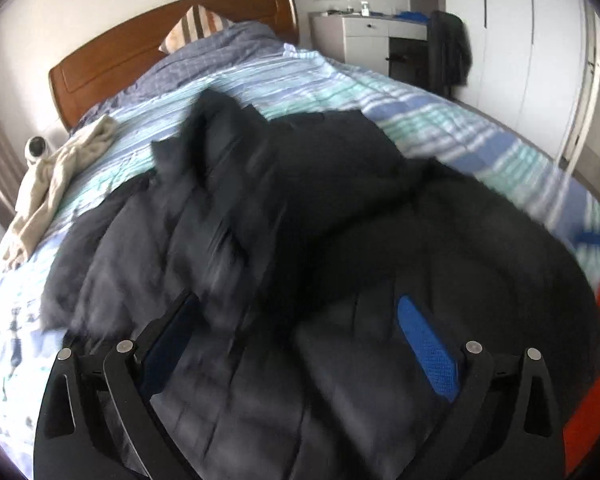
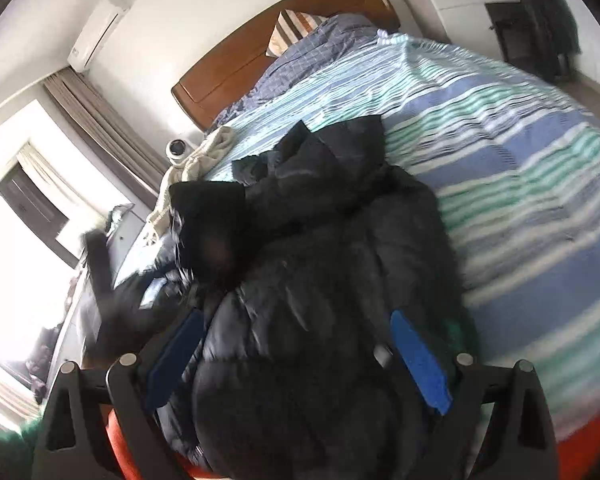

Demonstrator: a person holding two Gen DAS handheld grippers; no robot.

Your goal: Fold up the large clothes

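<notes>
Bedding: a striped blue, teal and white quilt [image 1: 440, 120] covers the bed, with a brown wooden headboard [image 1: 148, 40] at the far end and a striped pillow [image 1: 198, 26] leaning against it.

Task item: a large black padded jacket [image 1: 300, 208] lies bunched on the near half of the quilt, left of centre in the right wrist view. Quilted panels face up at the near edge; a sleeve or collar section rises toward the far side. Much of the fabric is blurred.

Left gripper [image 1: 300, 344]: fingers spread wide, blue pads well apart, above the near part of the jacket. No fabric is pinched between the pads. Whether the fingertips touch the jacket cannot be told.

Right gripper [image 2: 300, 356]: fingers spread wide, blue pads on either side of a puffed fold of the jacket [image 2: 320, 280]. The fold bulges between the fingers; whether the pads press on it cannot be told.

Other items: a cream garment [image 1: 56, 184] lies on the far left edge of the bed, beside a small white round camera [image 1: 36, 148]. A white desk [image 1: 372, 40] and a dark garment on a chair [image 1: 450, 48] stand at the far right. An orange surface [image 2: 120, 440] shows below the right gripper.
</notes>
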